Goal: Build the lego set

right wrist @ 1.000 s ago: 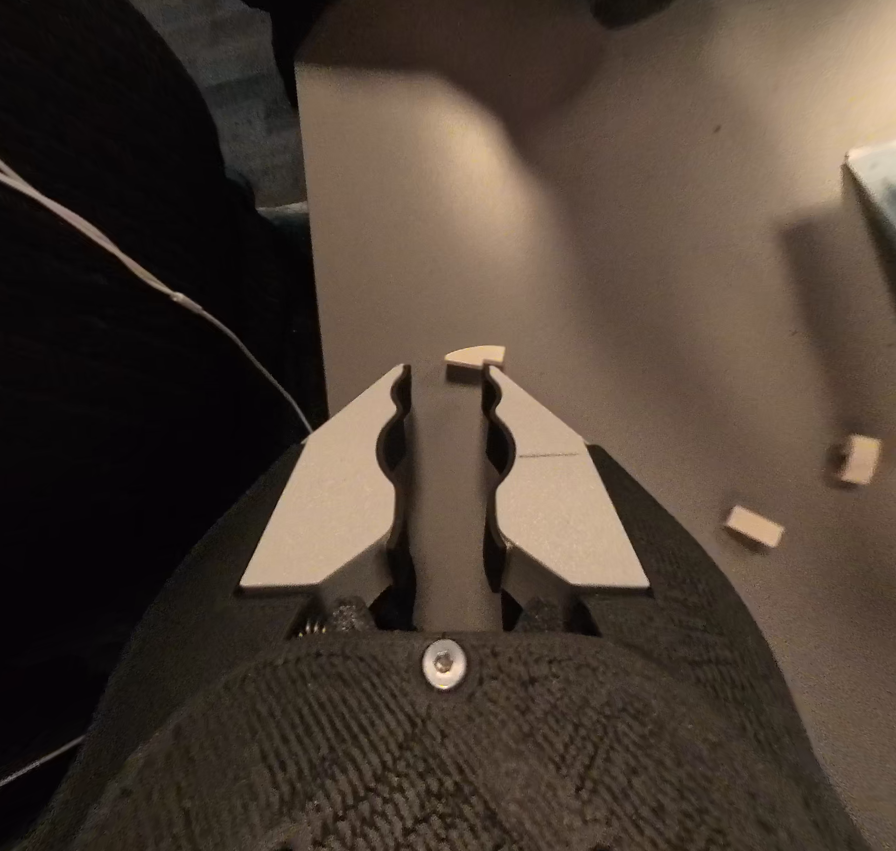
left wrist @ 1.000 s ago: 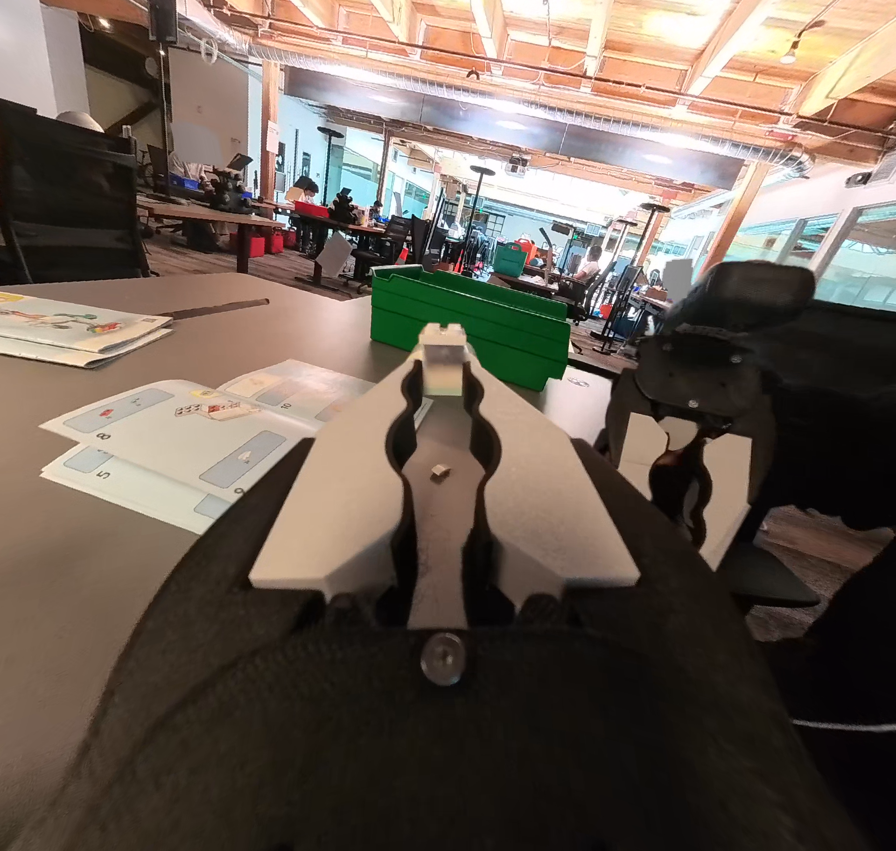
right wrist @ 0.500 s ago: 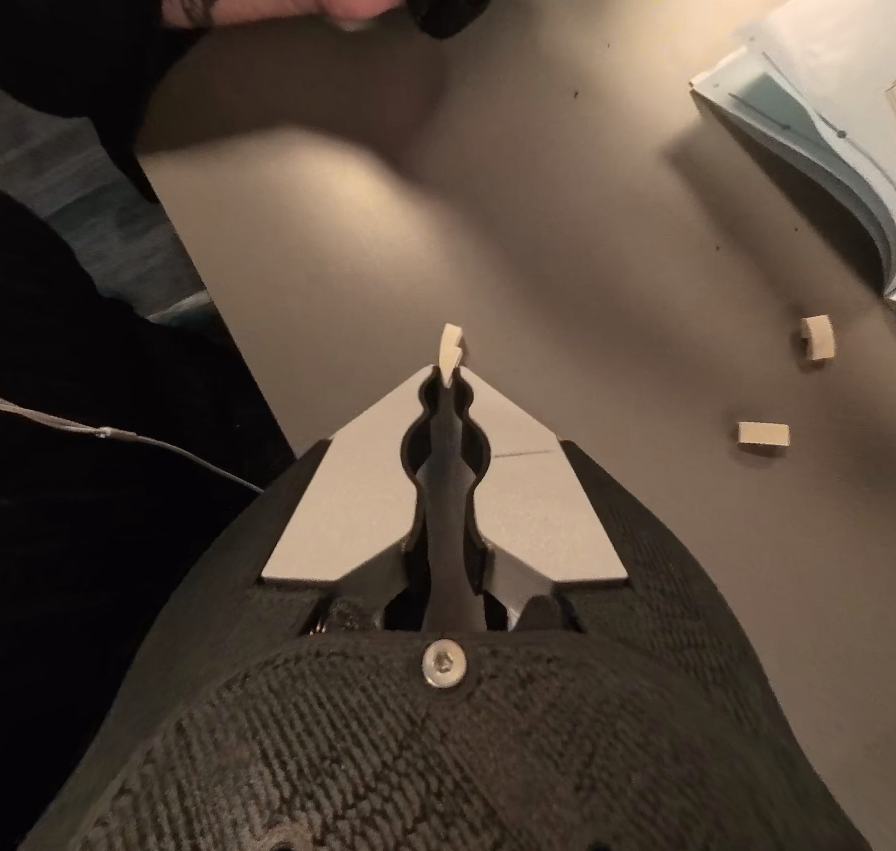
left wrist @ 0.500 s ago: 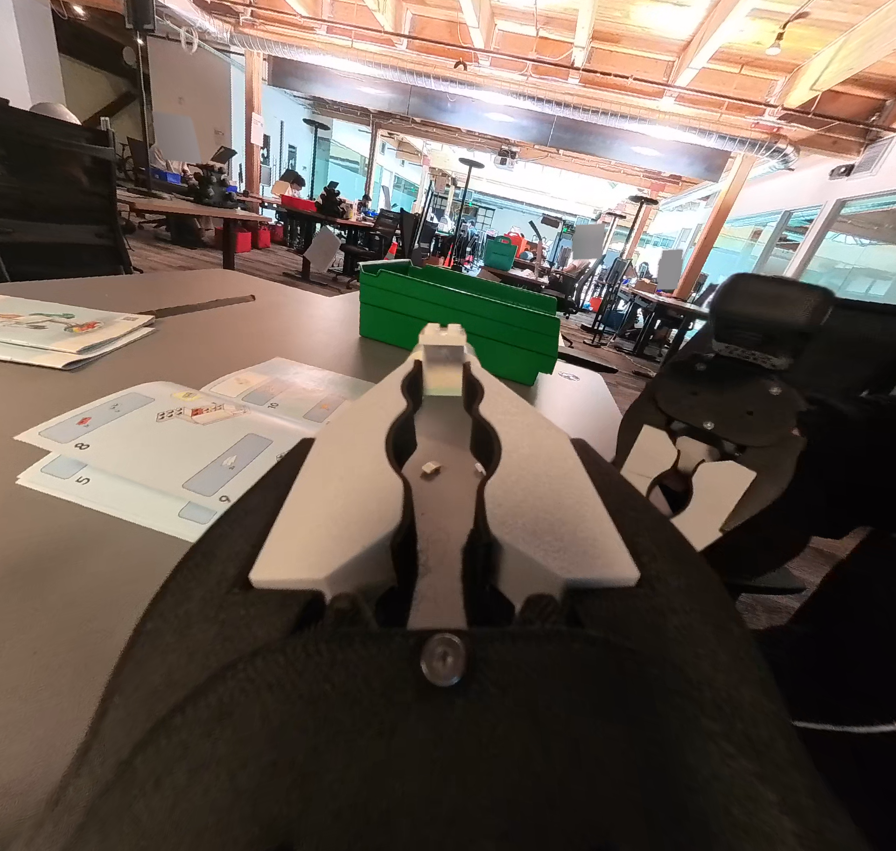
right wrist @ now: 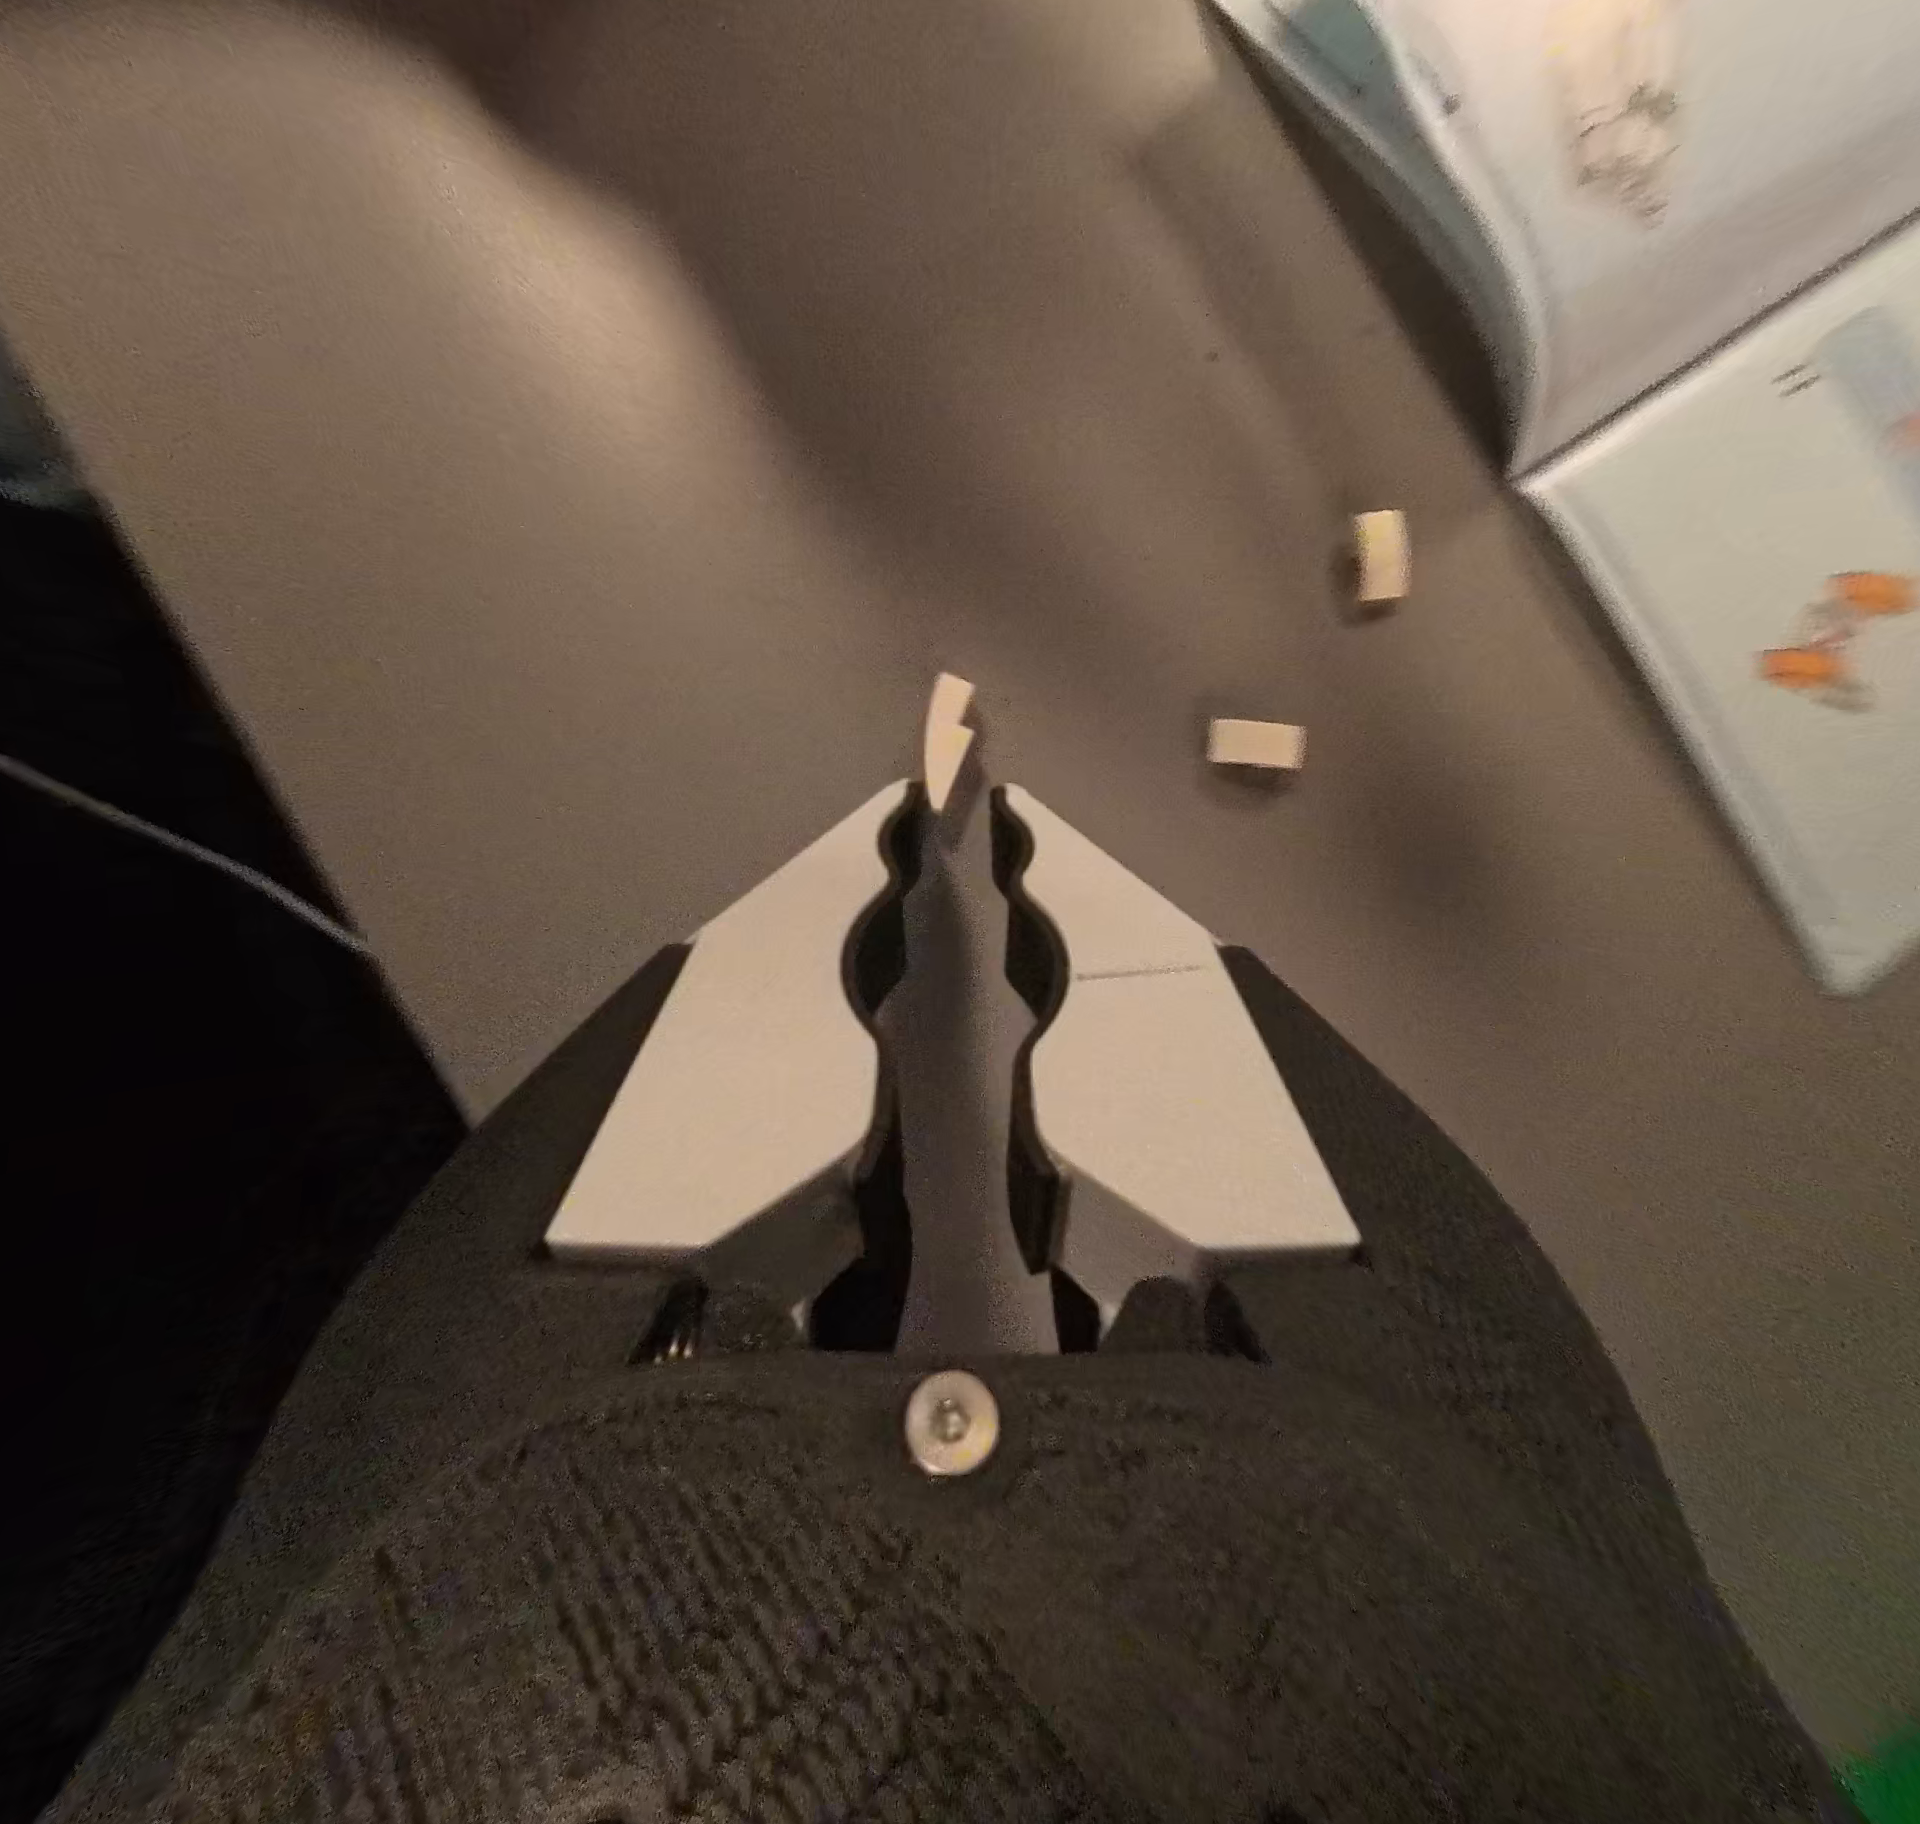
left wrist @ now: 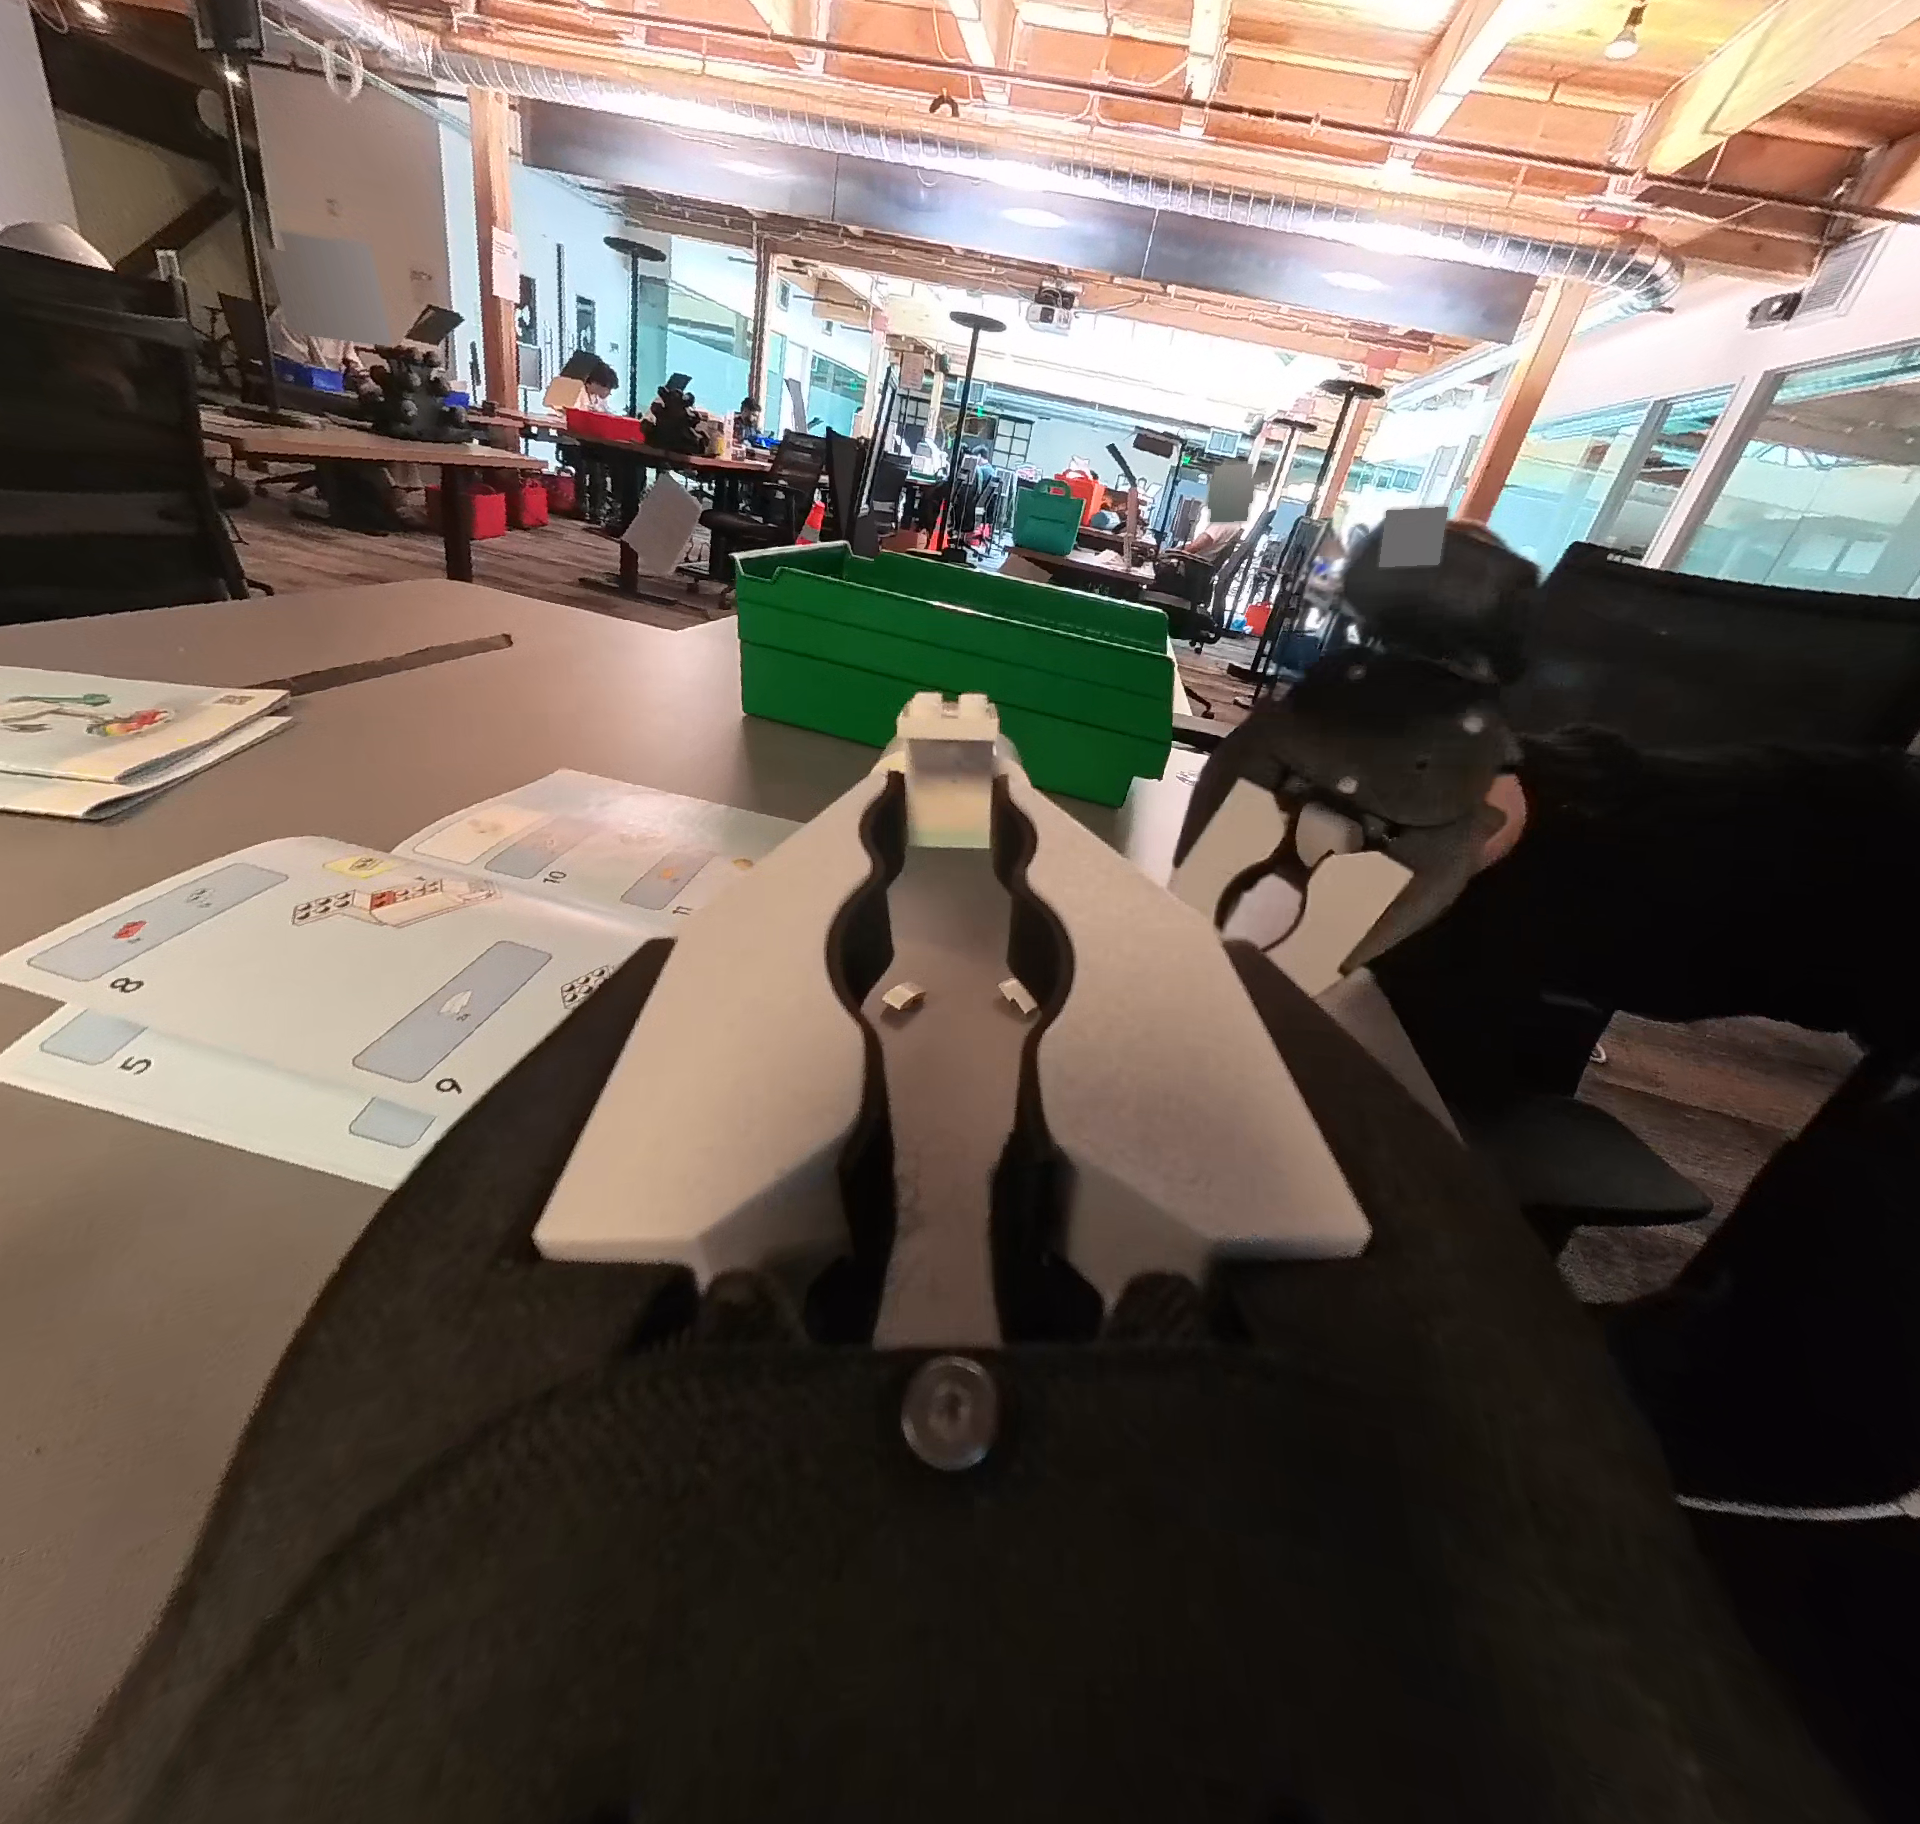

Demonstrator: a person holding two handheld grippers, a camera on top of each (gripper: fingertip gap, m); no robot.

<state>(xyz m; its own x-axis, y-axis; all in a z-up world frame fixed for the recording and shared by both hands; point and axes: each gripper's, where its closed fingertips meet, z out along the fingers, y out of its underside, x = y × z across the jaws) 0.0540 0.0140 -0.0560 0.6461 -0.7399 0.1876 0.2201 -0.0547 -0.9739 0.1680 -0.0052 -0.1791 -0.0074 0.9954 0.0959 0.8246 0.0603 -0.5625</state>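
Observation:
My left gripper (left wrist: 948,782) is shut on a white lego brick (left wrist: 948,768) with studs on top, held level above the grey table (left wrist: 312,1359). My right gripper (right wrist: 954,787) is shut on a small cream curved lego piece (right wrist: 948,735) that sticks out past the fingertips on edge. The right gripper also shows in the left wrist view (left wrist: 1314,855), raised at the right, with a pale piece in it. Two small cream pieces (right wrist: 1255,740) (right wrist: 1380,553) lie loose on the table to the right of my right gripper; they also show between my left fingers (left wrist: 902,997) (left wrist: 1016,995).
An open instruction booklet (left wrist: 343,953) lies left of the left gripper; it also shows at the upper right of the right wrist view (right wrist: 1662,216). A green bin (left wrist: 956,694) stands beyond it. A second booklet (left wrist: 114,735) lies far left. Black chairs (left wrist: 1714,694) stand at the right table edge. Some 15 centimetres of space lies between my two pairs of fingers.
The right gripper closed on the cream curved piece, which turned on edge, then swung right over the table toward the booklet. The left gripper held its white brick and shifted slightly.

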